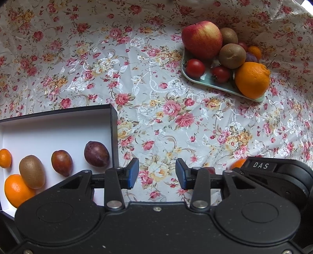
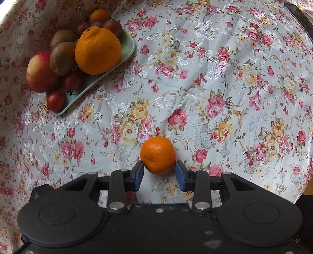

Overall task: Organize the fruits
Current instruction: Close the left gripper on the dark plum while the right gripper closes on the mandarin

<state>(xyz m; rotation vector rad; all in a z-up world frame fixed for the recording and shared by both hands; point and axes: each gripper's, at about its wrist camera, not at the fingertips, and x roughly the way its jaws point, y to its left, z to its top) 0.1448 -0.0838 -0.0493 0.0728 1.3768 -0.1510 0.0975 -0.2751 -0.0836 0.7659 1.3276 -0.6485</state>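
A small mandarin (image 2: 158,155) sits between the blue pads of my right gripper (image 2: 158,173), which is shut on it just above the floral cloth. Far to its upper left, a pale green plate (image 2: 127,46) holds a large orange (image 2: 97,50), two kiwis, an apple (image 2: 40,72), tomatoes and plums. My left gripper (image 1: 157,173) is open and empty over bare cloth, just right of a white-lined black box (image 1: 114,136). The box holds a purple plum (image 1: 96,154), a reddish fruit (image 1: 62,163), a kiwi (image 1: 32,172), an orange (image 1: 16,190) and a small mandarin (image 1: 4,158).
The flowered tablecloth (image 1: 156,88) covers the whole surface between box and plate (image 1: 225,88). The right gripper's black housing (image 1: 273,175) lies close at the left gripper's right side. A dark edge (image 2: 299,17) shows at the far upper right.
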